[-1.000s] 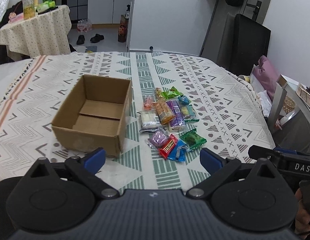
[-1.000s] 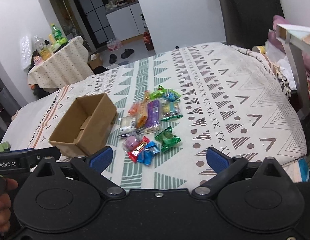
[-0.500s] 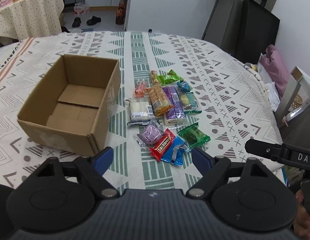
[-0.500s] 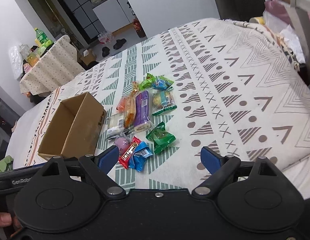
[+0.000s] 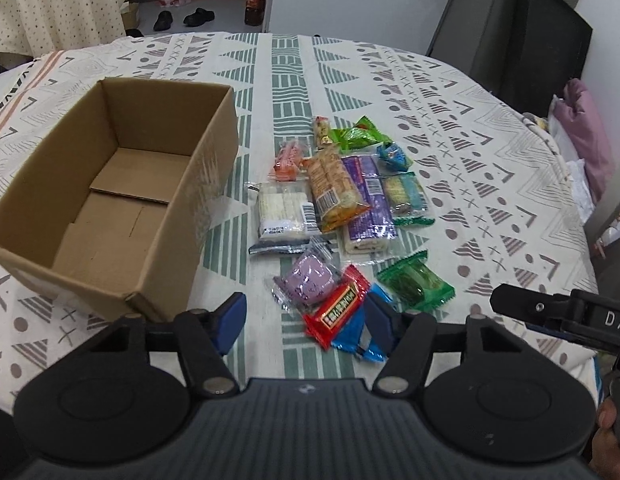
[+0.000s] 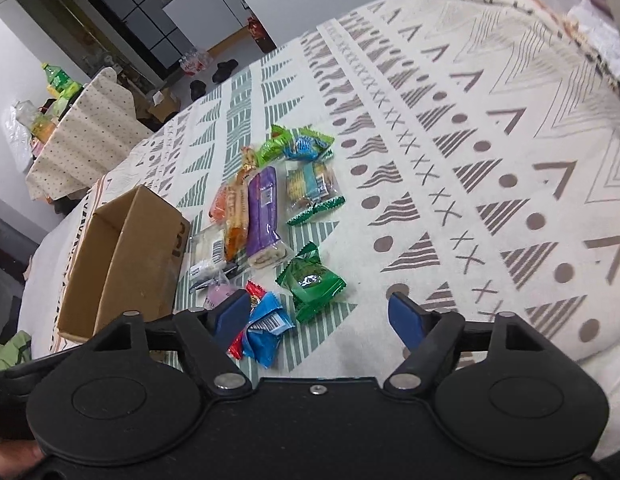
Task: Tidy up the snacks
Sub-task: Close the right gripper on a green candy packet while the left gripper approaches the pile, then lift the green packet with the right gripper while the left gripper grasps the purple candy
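Left gripper (image 5: pixel 305 318): jaws spread wide, nothing between them, hovering above the near edge of the snack pile. Left wrist view: its blue fingertips (image 5: pixel 229 316) flank the red bar (image 5: pixel 337 307) and the blue packet (image 5: pixel 356 334) under it. Purple candy pouch (image 5: pixel 310 280) sits just beyond the red bar, touching it. Dark green packet (image 5: pixel 414 282) lies to the right of those, apart from the main cluster. Further back: white wafer pack (image 5: pixel 283 212), orange cracker pack (image 5: pixel 333 190) overlapping the long purple roll (image 5: pixel 368 204), teal biscuit pack (image 5: pixel 404 196) on the right. Small orange packet (image 5: pixel 287 158), light green packet (image 5: pixel 356 136) and small blue packet (image 5: pixel 394 156) at the far end. Cardboard box (image 5: pixel 213 152) stands open and upright just left of the pile, inside bare. All on the patterned tablecloth (image 5: pixel 470 168). Part of the other tool shows at right edge.

Right gripper (image 6: pixel 320 316): also wide open, holding nothing. Right wrist view: left fingertip (image 6: pixel 231 316) overlaps the red bar and blue packet (image 6: pixel 265 328) in frame; can't tell if touching. Dark green packet (image 6: pixel 312 284) sits just ahead between the tips. Purple roll (image 6: pixel 263 208) and teal biscuit pack (image 6: pixel 312 184) further out, box (image 6: pixel 121 256) on the left. Right half of the cloth (image 6: pixel 490 160) carries no snacks.
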A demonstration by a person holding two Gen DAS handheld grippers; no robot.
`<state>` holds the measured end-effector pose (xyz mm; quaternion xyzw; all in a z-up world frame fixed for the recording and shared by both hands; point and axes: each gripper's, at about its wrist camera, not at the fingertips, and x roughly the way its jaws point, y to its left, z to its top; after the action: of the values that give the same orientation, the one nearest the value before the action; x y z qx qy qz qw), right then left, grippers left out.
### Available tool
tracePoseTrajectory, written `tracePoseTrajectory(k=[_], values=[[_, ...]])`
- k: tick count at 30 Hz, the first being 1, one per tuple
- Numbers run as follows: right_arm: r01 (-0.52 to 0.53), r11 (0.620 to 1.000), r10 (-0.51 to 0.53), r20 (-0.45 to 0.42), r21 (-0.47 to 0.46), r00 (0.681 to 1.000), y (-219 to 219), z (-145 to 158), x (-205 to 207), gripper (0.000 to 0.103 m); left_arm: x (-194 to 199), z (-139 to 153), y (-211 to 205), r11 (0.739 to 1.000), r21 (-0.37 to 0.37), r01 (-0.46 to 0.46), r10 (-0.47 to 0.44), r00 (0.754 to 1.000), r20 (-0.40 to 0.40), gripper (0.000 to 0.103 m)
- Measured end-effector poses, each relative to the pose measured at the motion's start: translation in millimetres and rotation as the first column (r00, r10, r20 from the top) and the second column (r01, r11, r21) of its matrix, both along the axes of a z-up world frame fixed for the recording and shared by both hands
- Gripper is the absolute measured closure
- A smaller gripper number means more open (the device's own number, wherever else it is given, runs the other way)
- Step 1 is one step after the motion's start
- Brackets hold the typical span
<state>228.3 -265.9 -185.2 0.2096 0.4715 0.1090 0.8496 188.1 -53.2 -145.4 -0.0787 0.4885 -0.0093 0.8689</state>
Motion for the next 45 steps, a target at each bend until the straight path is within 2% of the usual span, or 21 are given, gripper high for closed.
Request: tracePoseTrajectory(k=[9, 16, 19, 20, 22, 23, 24, 25, 28, 29, 30, 31, 35, 45], values=[[-0.025, 0.999, 0.024, -0.057, -0.022, 0.998, 14, -24, 29, 0.030, 29, -31, -6, 1.000, 0.008, -0.013, 0.013, 0.999, -0.042, 0.041], [-0.039, 0.997, 0.034, -0.076, -0.068, 0.997, 21, -36, 44, 0.030, 50, -61, -9, 1.000, 0.002, -0.010, 0.010, 0.994, -0.112, 0.041], [-0.040, 0.995, 0.034, -0.070, -0.089, 0.997, 25, -37, 50, 0.030, 53, -67, -8, 1.000, -0.022, -0.014, 0.012, 0.995, -0.099, 0.042], [-0.044, 0.995, 0.038, -0.068, -0.093, 0.997, 27, -38, 51, 0.030, 53, -68, -9, 1.000, -0.019, -0.012, 0.010, 0.995, -0.095, 0.045], [-0.056, 0.994, 0.049, -0.074, -0.098, 0.996, 31, -41, 55, 0.030, 52, -68, -8, 0.999, -0.042, -0.015, 0.011, 0.995, -0.095, 0.060], [-0.063, 0.993, 0.056, -0.077, -0.100, 0.995, 33, -42, 56, 0.030, 53, -67, -7, 0.998, -0.057, -0.015, 0.009, 0.995, -0.099, 0.072], [-0.071, 0.992, 0.063, -0.080, -0.104, 0.995, 35, -44, 58, 0.031, 52, -66, -7, 0.998, -0.061, -0.017, 0.010, 0.995, -0.102, 0.077], [-0.077, 0.991, 0.069, -0.081, -0.108, 0.994, 37, -44, 58, 0.034, 51, -65, -6, 0.998, -0.060, -0.019, 0.013, 0.995, -0.102, 0.080], [-0.092, 0.989, 0.083, -0.079, -0.113, 0.993, 42, -46, 59, 0.046, 48, -60, -3, 0.997, -0.073, -0.037, 0.029, 0.994, -0.103, 0.099], [-0.098, 0.990, 0.089, -0.087, -0.103, 0.992, 43, -48, 59, 0.058, 46, -58, -2, 0.996, -0.075, -0.041, 0.034, 0.994, -0.100, 0.101], [-0.099, 0.991, 0.091, -0.097, -0.088, 0.991, 43, -50, 61, 0.064, 44, -56, -1, 0.996, -0.072, -0.045, 0.038, 0.995, -0.094, 0.102], [-0.095, 0.993, 0.086, -0.103, -0.077, 0.991, 43, -51, 61, 0.066, 42, -53, -1, 0.997, -0.069, -0.046, 0.040, 0.995, -0.087, 0.103], [-0.091, 0.990, 0.086, -0.050, -0.107, 0.995, 46, -44, 53, 0.072, 35, -40, 3, 0.997, -0.061, -0.052, 0.048, 0.997, -0.057, 0.103], [-0.060, 0.998, 0.061, 0.049, -0.023, 0.997, 33, -2, 22, 0.073, 8, 1, 10, 0.996, -0.075, -0.052, 0.053, 0.999, 0.012, 0.103]])
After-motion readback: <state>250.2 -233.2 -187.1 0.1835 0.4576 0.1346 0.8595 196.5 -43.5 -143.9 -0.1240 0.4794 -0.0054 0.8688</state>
